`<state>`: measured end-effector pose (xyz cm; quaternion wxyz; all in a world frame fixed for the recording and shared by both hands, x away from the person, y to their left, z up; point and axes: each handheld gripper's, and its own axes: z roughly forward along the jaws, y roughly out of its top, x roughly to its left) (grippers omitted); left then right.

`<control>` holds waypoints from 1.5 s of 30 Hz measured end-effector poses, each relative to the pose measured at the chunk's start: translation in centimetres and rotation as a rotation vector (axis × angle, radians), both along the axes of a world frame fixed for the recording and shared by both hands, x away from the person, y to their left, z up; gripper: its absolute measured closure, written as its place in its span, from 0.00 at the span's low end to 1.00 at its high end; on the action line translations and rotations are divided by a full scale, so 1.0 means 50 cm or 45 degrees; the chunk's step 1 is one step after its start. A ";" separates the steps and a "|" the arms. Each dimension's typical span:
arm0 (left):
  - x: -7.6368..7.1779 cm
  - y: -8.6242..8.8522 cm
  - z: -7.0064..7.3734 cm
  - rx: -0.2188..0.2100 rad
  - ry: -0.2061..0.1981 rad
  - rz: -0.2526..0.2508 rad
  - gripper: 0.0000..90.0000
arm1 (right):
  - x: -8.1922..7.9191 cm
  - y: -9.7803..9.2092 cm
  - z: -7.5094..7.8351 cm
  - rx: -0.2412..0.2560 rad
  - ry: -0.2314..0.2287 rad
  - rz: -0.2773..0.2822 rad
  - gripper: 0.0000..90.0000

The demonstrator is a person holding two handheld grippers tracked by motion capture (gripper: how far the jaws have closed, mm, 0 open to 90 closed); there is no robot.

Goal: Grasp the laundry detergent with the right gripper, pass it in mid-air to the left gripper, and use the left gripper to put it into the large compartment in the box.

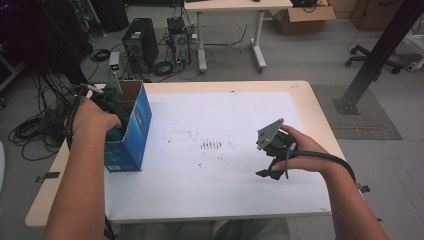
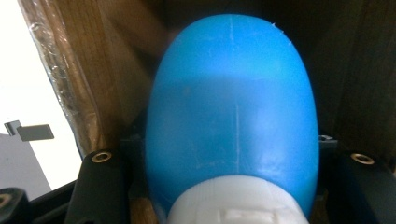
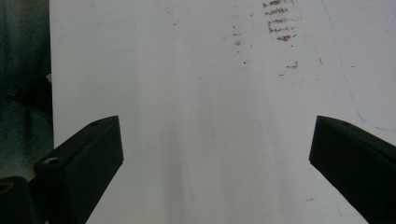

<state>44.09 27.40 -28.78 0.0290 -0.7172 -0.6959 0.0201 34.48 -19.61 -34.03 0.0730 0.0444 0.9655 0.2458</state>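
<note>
A blue cardboard box [image 1: 134, 125] stands open-topped at the table's left side. My left gripper [image 1: 112, 114] reaches down into it. In the left gripper view its jaws press on both sides of a smooth blue bottle [image 2: 233, 102] with a white cap [image 2: 233, 207], and the box's brown inner walls [image 2: 107, 70] close in around it. My right gripper [image 1: 268, 173] hovers low over the white sheet [image 1: 225, 115] at the right. Its fingers [image 3: 88, 154] are spread wide with nothing between them.
Brown smudges [image 1: 211, 145] mark the middle of the sheet. The wooden table edge [image 1: 320, 115] runs along the right. On the floor behind are a computer tower [image 1: 140, 42], cables, a second desk [image 1: 230, 6] and a black post [image 1: 380, 47].
</note>
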 end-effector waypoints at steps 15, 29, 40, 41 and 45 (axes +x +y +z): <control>0.000 -0.001 -0.002 0.002 0.000 0.004 0.42 | -0.001 -0.003 0.000 0.002 0.000 -0.009 0.03; -0.004 -0.011 0.011 0.022 -0.014 -0.009 0.35 | -0.004 -0.005 -0.001 0.010 -0.002 -0.014 0.03; -0.013 -0.015 0.043 0.037 -0.044 -0.004 0.31 | -0.007 -0.009 0.002 0.024 -0.011 -0.015 0.03; -0.014 -0.014 0.048 0.033 -0.047 0.001 0.30 | -0.007 -0.009 0.003 0.027 -0.010 -0.020 0.03; -0.019 -0.014 0.061 0.030 -0.052 -0.001 0.28 | -0.007 -0.007 0.004 0.030 -0.016 -0.012 0.03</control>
